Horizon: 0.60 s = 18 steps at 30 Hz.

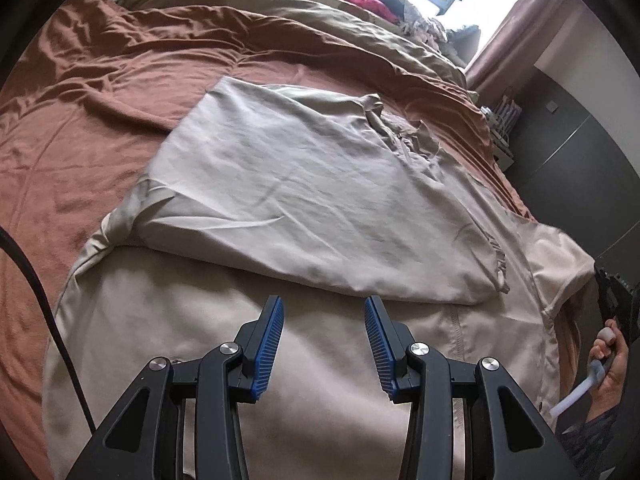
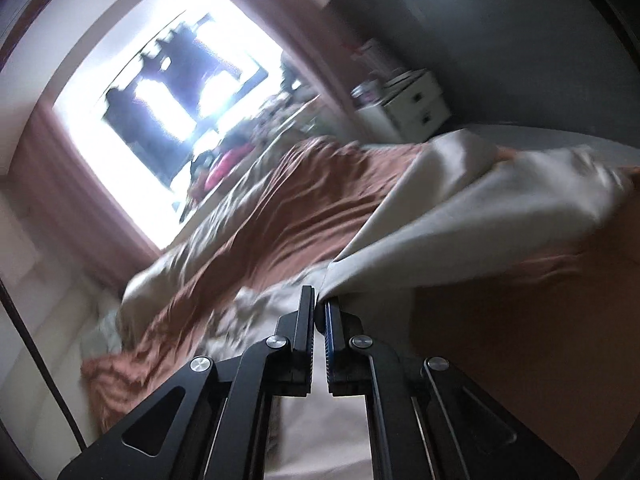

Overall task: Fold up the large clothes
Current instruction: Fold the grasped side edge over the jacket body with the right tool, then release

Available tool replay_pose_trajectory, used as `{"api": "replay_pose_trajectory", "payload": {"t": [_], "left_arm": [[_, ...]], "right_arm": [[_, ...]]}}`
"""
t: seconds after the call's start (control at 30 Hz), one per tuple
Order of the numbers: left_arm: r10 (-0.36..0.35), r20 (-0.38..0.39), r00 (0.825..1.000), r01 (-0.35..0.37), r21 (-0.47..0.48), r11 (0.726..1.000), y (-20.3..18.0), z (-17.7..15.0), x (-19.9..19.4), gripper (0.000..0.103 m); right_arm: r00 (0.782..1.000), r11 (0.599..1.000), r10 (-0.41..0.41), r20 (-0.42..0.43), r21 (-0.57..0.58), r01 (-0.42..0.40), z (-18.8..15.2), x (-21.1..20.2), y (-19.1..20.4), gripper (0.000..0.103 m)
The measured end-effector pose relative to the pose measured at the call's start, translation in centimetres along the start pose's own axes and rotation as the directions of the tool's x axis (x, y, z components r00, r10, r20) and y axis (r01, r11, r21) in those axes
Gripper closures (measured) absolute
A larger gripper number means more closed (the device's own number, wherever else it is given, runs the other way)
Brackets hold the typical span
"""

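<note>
A large beige garment [image 1: 304,200] lies on a bed with a rust-brown sheet [image 1: 80,120]. One part of it is folded over the rest. My left gripper [image 1: 324,304] is open and empty, hovering just above the garment's near part. My right gripper [image 2: 320,300] is shut on an edge of the same beige garment [image 2: 460,208] and holds it lifted off the bed. The right wrist view is tilted and blurred by motion. The hand holding the right gripper [image 1: 608,356] shows at the right edge of the left wrist view.
A tan duvet [image 1: 320,12] is bunched along the far side of the bed, with a pile of colourful clothes [image 1: 372,0] by the bright window. A white drawer unit [image 2: 412,104] stands beside the bed near a dark wall. A black cable [image 1: 36,280] runs at left.
</note>
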<state>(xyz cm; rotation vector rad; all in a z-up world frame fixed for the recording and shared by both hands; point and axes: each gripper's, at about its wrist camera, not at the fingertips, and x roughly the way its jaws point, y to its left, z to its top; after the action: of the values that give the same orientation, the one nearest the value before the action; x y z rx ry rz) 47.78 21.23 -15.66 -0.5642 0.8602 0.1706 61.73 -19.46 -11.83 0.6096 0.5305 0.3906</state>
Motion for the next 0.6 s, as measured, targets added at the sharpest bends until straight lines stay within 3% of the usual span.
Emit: {"api": "replay_pose_trajectory", "payload": {"t": [0.13,0.3,0.47,0.5,0.53,0.57,0.6], "left_arm": [[-0.004,0.0,1.0,0.004,-0.005,1.0,-0.4,0.0,0.2,0.059],[-0.006,-0.001,1.0,0.006,-0.002,1.0,-0.7,-0.1,0.3,0.059],[-0.012,0.004,1.0,0.012,0.0,1.0,-0.9,-0.1,0.2,0.059],[-0.012,0.004,1.0,0.012,0.0,1.0,-1.0,-0.1,0.2,0.059],[-0.013,0.003,1.0,0.013,0.0,1.0,-1.0,-0.1,0.2,0.059],[-0.014,0.003,1.0,0.014,0.0,1.0,-1.1,-0.1,0.3,0.059],[-0.015,0.001,1.0,0.015,0.0,1.0,-1.1,-0.1,0.3,0.059]], "right_arm": [[0.996,0.998,-0.005,-0.093,-0.069,-0.002,-2.8,1.0,3.9,0.102],[0.972,0.994,-0.061,-0.226,-0.1,0.039,-4.7,3.9,4.7,0.101],[0.945,0.998,-0.028,-0.325,0.049,0.046,-3.7,6.2,2.6,0.097],[0.942,0.996,-0.01,-0.337,0.08,0.04,-2.6,6.0,1.4,0.093],[0.937,0.993,0.014,-0.35,0.117,0.029,-2.5,6.5,0.9,0.079],[0.932,0.987,0.047,-0.361,0.161,0.013,-2.0,6.7,0.4,0.049],[0.93,0.98,0.075,-0.36,0.197,-0.003,-1.7,6.5,-0.4,0.033]]}}
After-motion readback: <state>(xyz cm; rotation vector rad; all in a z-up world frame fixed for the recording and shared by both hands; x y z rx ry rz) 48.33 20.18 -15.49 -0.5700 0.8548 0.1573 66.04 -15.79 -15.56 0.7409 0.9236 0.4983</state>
